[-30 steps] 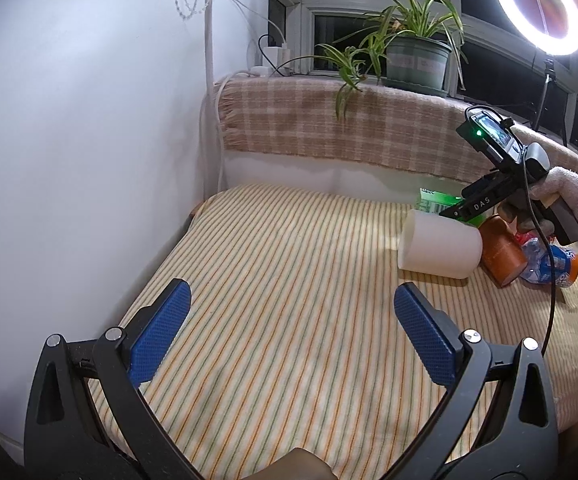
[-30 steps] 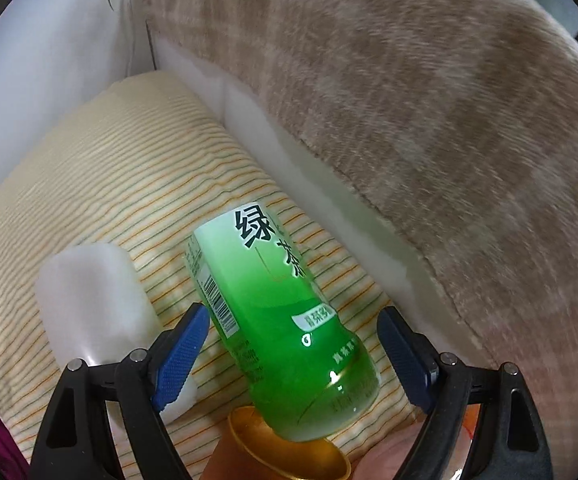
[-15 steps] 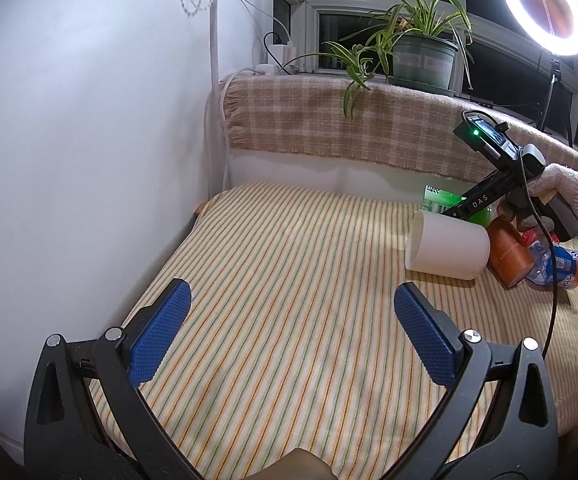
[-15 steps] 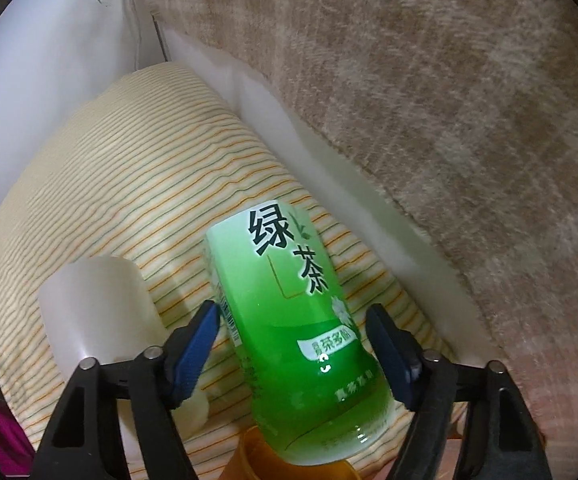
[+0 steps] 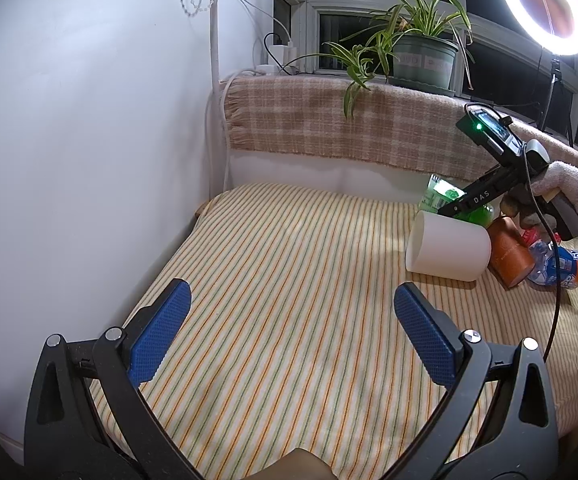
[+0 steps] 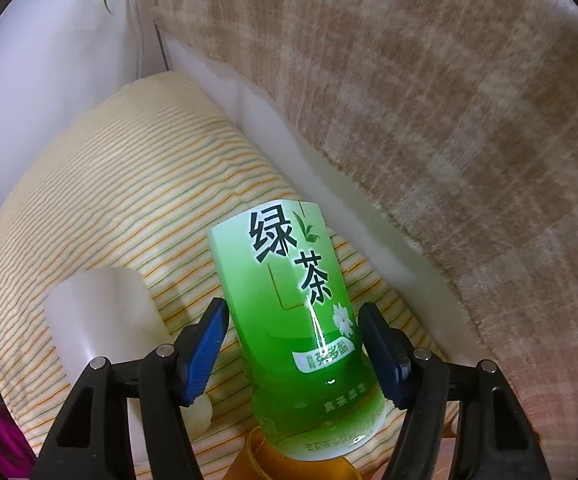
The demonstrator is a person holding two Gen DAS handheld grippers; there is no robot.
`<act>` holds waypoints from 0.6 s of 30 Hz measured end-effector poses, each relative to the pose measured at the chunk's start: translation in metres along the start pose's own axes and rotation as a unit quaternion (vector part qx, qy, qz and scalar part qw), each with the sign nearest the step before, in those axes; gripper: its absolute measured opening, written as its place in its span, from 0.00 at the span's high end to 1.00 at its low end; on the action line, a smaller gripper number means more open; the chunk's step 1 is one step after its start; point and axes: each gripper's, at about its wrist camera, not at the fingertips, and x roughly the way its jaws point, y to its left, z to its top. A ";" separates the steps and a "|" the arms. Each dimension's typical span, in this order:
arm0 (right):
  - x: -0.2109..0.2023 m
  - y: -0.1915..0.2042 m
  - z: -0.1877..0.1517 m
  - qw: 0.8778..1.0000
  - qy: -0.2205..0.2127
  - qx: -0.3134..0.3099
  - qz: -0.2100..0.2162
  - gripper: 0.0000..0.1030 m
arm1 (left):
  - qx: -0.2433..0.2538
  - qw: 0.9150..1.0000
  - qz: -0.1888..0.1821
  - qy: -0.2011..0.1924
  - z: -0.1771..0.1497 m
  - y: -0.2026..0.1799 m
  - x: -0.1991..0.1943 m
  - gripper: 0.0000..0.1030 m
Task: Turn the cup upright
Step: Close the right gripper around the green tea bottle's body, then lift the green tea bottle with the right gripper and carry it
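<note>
A white cup (image 5: 447,247) lies on its side on the striped cloth (image 5: 289,280), mouth facing left; it also shows in the right wrist view (image 6: 101,316). My left gripper (image 5: 289,332) is open and empty, low over the cloth, short of the cup. My right gripper (image 6: 293,344) straddles a green tea bottle (image 6: 293,308) lying on its side; the blue pads (image 6: 205,344) sit close on both sides with small gaps. In the left wrist view the right gripper (image 5: 449,210) hangs just behind the white cup.
A brown cup (image 5: 509,254) and an orange soda bottle (image 5: 561,266) lie right of the white cup. A plaid-covered ledge (image 5: 349,128) with a potted plant (image 5: 421,60) runs behind. A white wall (image 5: 69,140) stands to the left. A ring light (image 5: 545,4) is at top right.
My right gripper has moved forward over the green bottle and its jaws have narrowed around it. The left gripper has barely moved.
</note>
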 end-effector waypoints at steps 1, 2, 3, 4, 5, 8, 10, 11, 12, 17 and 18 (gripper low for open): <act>-0.002 0.000 0.000 1.000 -0.002 -0.001 -0.001 0.34 | 0.000 1.000 0.000 -0.001 0.000 0.000 0.000 0.00; -0.006 0.002 0.001 1.000 -0.007 -0.003 -0.003 0.34 | 0.000 1.000 0.000 -0.001 0.000 0.001 -0.001 0.00; -0.009 0.002 0.000 1.000 -0.012 -0.004 -0.005 0.35 | 0.000 1.000 0.000 -0.002 0.000 0.000 -0.002 0.00; -0.012 0.003 0.000 1.000 -0.018 -0.004 -0.006 0.35 | -0.001 1.000 0.000 -0.003 0.001 0.001 -0.003 0.00; -0.016 0.004 0.000 1.000 -0.022 -0.004 -0.008 0.36 | -0.001 1.000 0.000 -0.004 0.001 0.001 -0.004 0.00; -0.031 0.008 0.002 0.999 -0.041 -0.002 -0.015 0.40 | 0.000 1.000 0.000 -0.010 0.002 0.000 -0.009 0.00; -0.040 0.010 0.002 0.999 -0.051 -0.002 -0.017 0.41 | 0.001 1.000 0.000 -0.014 0.002 -0.001 -0.014 0.00; -0.045 0.012 0.002 0.998 -0.057 -0.001 -0.020 0.41 | 0.001 1.000 -0.001 -0.016 0.002 -0.002 -0.016 0.00; -0.051 0.015 0.001 0.998 -0.063 -0.001 -0.022 0.41 | 0.001 1.000 -0.001 -0.018 0.003 -0.002 -0.019 0.00; -0.085 0.023 -0.011 0.994 -0.101 0.013 -0.026 0.41 | 0.004 1.000 -0.003 -0.031 0.003 -0.005 -0.033 0.00; -0.092 0.025 -0.013 0.993 -0.109 0.017 -0.028 0.41 | 0.004 0.999 -0.004 -0.032 0.003 -0.005 -0.035 0.00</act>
